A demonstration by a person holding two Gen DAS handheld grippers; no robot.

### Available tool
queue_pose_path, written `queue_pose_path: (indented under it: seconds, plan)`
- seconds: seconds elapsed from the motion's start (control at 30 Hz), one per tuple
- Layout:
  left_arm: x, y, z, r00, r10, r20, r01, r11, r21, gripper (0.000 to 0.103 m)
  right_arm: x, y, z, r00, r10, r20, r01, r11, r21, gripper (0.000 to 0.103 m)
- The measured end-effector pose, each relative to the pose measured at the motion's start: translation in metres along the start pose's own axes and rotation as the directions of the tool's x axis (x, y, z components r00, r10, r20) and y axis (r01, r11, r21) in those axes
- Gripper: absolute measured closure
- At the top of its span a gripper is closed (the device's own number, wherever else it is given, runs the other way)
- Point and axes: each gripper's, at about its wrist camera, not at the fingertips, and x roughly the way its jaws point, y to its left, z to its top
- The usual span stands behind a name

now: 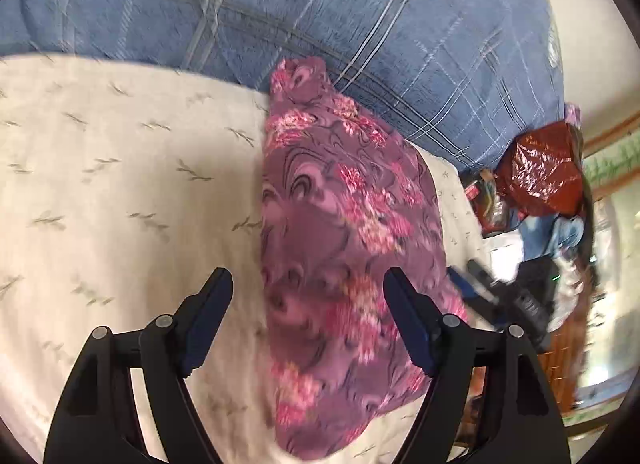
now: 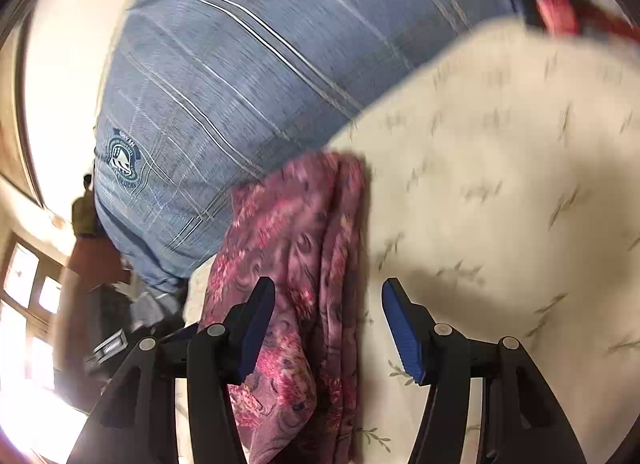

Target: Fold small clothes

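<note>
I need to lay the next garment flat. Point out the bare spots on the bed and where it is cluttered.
Bare: the cream sheet left of the purple cloth, up to the blue duvet; in the right view, the sheet right of the cloth. Crowded: the red bag and clutter at the bed's far edge.

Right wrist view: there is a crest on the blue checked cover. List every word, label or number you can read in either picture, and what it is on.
Crest emblem on the blue checked cover: lettering around a shield shape, too blurred to read.
Same emblem at the cover's edge in the left wrist view: too small and cut off to read.
Dark device beyond the bed edge: pale markings, unreadable.
Floral garment, cream sheet, red plastic bag: no text.
</note>
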Motion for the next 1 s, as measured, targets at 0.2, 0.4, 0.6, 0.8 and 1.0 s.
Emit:
queue_pose_path:
  seconds: [0.2,0.4,0.6,0.8,1.0]
  plan:
    - [0.034,0.003,0.016,0.994,-0.096,-0.051,0.09,0.991,-0.095,0.015,0.041,0.023,-0.003,0.992,0.077,-0.098,-0.086,0.991,-0.1,0.042]
    - [0.046,-0.013,0.012,1.0,-0.012,0.003,0.012,0.997,-0.076,0.048,0.05,0.026,-0.005,0.999,-0.007,-0.033,0.002,0.988,-0.154,0.072]
    - [0.025,-0.009,-0.001,0.999,-0.032,0.034,0.035,0.994,-0.101,0.074,0.031,0.039,-0.022,0.997,-0.06,0.052,0.069,0.979,-0.19,0.078]
    - [-0.015,-0.01,-0.035,0.997,-0.061,0.049,0.066,0.993,-0.093,0.074,0.005,0.073,-0.047,0.997,-0.05,0.063,0.064,0.967,-0.248,0.078]
    - [-0.062,-0.004,-0.079,0.996,-0.022,0.092,0.028,0.998,-0.06,0.074,-0.013,0.101,-0.09,0.999,-0.039,0.026,0.046,0.953,-0.299,0.078]
